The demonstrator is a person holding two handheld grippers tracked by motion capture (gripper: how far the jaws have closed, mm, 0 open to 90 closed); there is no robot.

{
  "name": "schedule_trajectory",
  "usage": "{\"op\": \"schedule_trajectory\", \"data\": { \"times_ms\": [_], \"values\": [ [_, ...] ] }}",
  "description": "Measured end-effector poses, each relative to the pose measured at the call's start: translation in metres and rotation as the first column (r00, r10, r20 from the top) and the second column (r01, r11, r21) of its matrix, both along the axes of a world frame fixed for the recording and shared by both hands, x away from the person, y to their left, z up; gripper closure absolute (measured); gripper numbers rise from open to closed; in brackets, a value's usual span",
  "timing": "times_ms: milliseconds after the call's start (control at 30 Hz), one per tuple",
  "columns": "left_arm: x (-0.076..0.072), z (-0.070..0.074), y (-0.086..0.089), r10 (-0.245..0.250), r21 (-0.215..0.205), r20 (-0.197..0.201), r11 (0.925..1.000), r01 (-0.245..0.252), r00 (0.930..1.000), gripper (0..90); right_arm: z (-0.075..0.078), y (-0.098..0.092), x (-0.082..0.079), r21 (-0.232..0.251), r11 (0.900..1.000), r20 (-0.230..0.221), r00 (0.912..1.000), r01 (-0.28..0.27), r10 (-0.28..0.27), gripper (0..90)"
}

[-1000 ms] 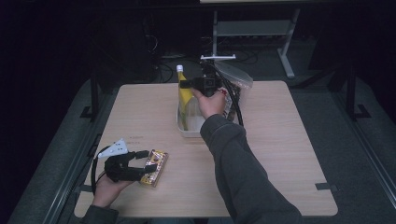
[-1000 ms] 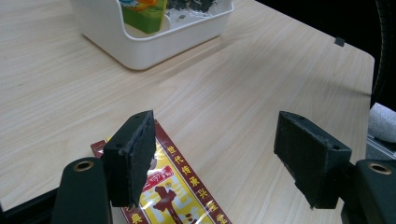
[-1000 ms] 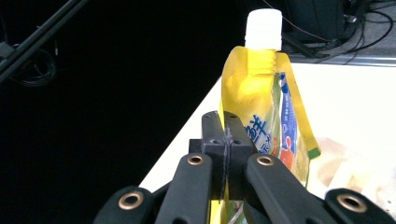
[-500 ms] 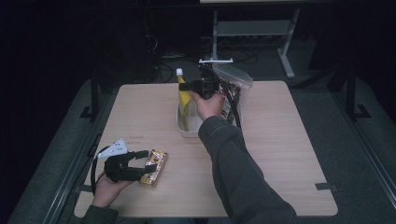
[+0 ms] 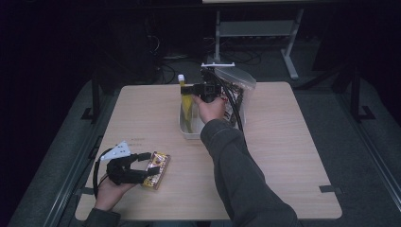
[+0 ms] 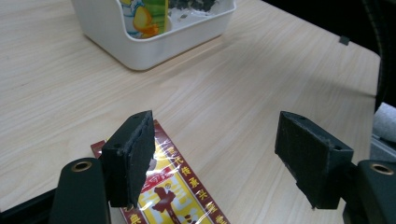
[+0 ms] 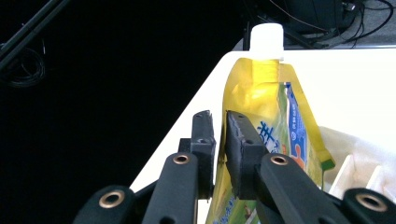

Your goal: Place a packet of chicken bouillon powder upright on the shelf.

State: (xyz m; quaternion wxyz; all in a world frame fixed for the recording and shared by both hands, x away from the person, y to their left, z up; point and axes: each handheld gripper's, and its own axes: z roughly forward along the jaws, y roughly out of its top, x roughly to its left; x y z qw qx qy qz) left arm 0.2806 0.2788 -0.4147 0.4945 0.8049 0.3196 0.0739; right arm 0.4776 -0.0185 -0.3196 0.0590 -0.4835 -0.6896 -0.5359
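Near the table's [image 5: 283, 156] front left corner, our left gripper [image 5: 142, 169] lies with its jaws wide apart around a red-and-yellow snack packet [image 5: 156, 170], the pads seemingly not pressing it. Toward the far edge, our right gripper [image 5: 189, 90] has just been parting its jaws (a narrow gap now) around the edge of the yellow spouted pouch [image 7: 268, 121], standing upright in the white bin [image 5: 185, 130].

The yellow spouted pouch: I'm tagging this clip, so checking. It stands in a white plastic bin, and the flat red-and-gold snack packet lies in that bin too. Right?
Not quite. The yellow spouted pouch does stand in the white plastic bin, but the flat red-and-gold snack packet lies on the wooden table, at the left tongs, well apart from the bin. The high view shows this.
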Motion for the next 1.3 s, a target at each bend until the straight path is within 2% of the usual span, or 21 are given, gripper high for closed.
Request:
{"op": "schedule_trajectory", "data": {
  "times_ms": [167,467,667,867,1133,1200,1300],
  "values": [
    [0.0,-0.002,-0.002,0.005,0.008,-0.001,1.0,-0.005,1.0,27.5,0.004,-0.004,-0.004,-0.005,1.0,-0.008,0.9998,-0.018,0.018,74.8],
    [0.001,-0.009,-0.007,0.023,0.07,-0.006,0.9973,-0.023,0.9997,26.3,0.011,-0.014,-0.012,-0.021,0.998,-0.013,0.9984,-0.055,0.055,70.3],
    [0.0,-0.011,-0.009,0.048,0.093,-0.006,0.9946,-0.047,0.9988,24.0,0.019,-0.022,-0.021,-0.012,0.997,-0.001,0.9974,-0.072,0.072,68.6],
    [0.001,-0.015,-0.008,0.073,0.12,-0.01,0.9903,-0.071,0.9973,22.1,0.018,-0.031,-0.03,0.012,0.995,-0.015,0.9949,-0.099,0.099,65.5],
    [0.001,-0.023,-0.013,0.098,0.191,-0.028,0.9775,-0.091,0.9948,20.7,0.016,-0.037,-0.041,0.011,0.991,-0.022,0.9906,-0.135,0.135,61.5],
    [0.001,-0.025,-0.015,0.106,0.222,-0.026,0.9701,-0.098,0.994,20.5,0.016,-0.039,-0.044,0.01,0.99,-0.023,0.9901,-0.139,0.139,60.6],
    [0.002,-0.027,-0.017,0.124,0.237,-0.03,0.9649,-0.113,0.9919,19.8,0.017,-0.042,-0.049,0.014,0.988,-0.022,0.988,-0.153,0.153,58.0]
  ]
}}
